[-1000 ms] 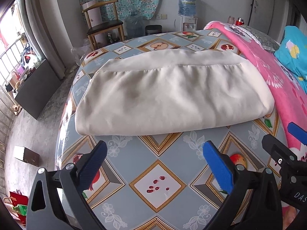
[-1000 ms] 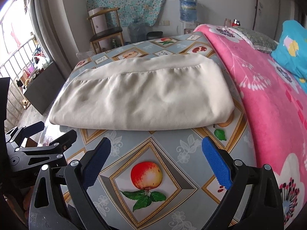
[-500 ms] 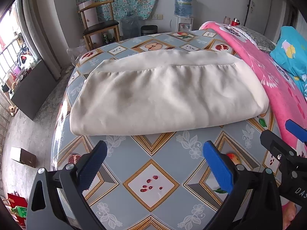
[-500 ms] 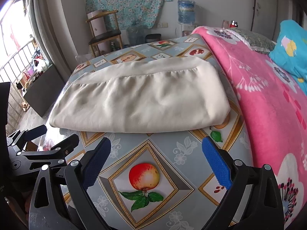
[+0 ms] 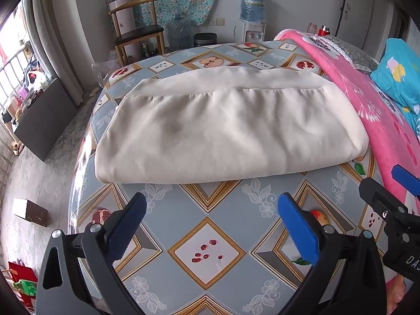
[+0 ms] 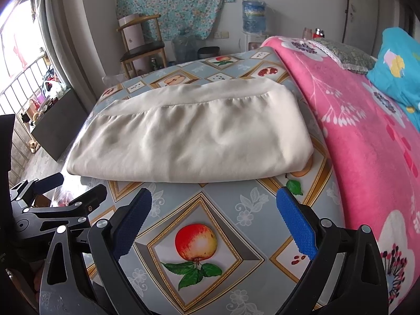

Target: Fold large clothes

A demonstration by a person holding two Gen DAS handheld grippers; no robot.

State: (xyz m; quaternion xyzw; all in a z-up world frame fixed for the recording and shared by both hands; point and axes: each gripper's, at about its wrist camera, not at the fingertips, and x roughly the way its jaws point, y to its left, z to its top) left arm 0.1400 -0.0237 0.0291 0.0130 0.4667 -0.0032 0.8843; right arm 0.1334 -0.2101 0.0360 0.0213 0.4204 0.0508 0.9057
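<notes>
A cream-coloured garment [image 5: 228,128] lies folded into a wide flat bundle on the fruit-patterned tablecloth [image 5: 207,252], its seam band along the far edge. The same garment [image 6: 194,134] fills the middle of the right wrist view. My left gripper [image 5: 210,210] is open and empty, hovering over bare cloth short of the bundle's near edge. My right gripper [image 6: 212,204] is open and empty too, just short of the bundle's near right part. Each gripper shows at the other view's edge: the right gripper [image 5: 383,189] at the right, the left gripper [image 6: 76,186] at the left.
A pink flowered blanket [image 6: 367,136] and a blue pillow [image 5: 399,78] border the table on the right. Behind stand a wooden chair [image 5: 136,31], a bin [image 5: 204,39] and a water dispenser [image 5: 252,13]. A dark cabinet [image 5: 44,120] and a box [image 5: 30,211] sit on the floor at left.
Both grippers have drawn back and risen slightly, so more of the tablecloth shows before the bundle. The garment has not moved and both grippers stay open.
</notes>
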